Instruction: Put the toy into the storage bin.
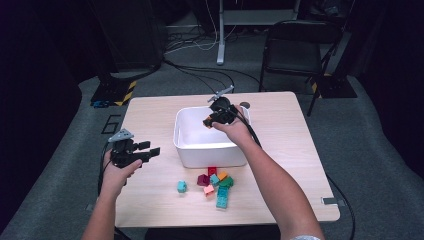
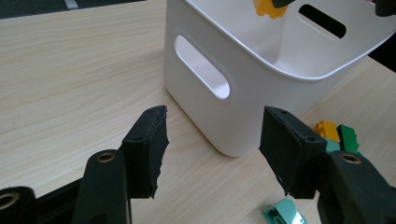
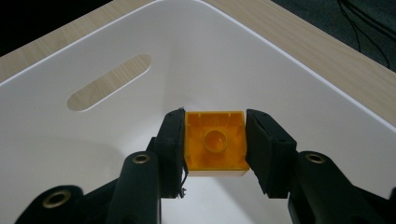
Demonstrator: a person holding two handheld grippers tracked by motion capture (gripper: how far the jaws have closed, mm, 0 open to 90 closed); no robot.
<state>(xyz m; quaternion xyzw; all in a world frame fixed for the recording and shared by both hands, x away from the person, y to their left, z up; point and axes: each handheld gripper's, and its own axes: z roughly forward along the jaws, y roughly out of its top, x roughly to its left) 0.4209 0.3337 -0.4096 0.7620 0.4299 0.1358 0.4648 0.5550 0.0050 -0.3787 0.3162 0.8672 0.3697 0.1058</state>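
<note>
The right claw [image 3: 215,144] grips a yellow brick [image 3: 215,142] between its pads, hollow underside toward its camera, hanging over the open white bin [image 1: 186,131], whose floor below it looks bare (so this is probably the first brick in). Behind that claw, at the bin's near wall, a heap of loose bricks [image 1: 216,186] waits on the desk [image 1: 150,112]. The left claw [image 2: 212,149] stands wide and empty, with the bin's slotted side just ahead.

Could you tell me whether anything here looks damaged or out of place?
Yes: the left tool's left pad has a ragged, torn edge in the left gripper view. Otherwise the white bin stands upright and the loose blocks lie beside it.
</note>
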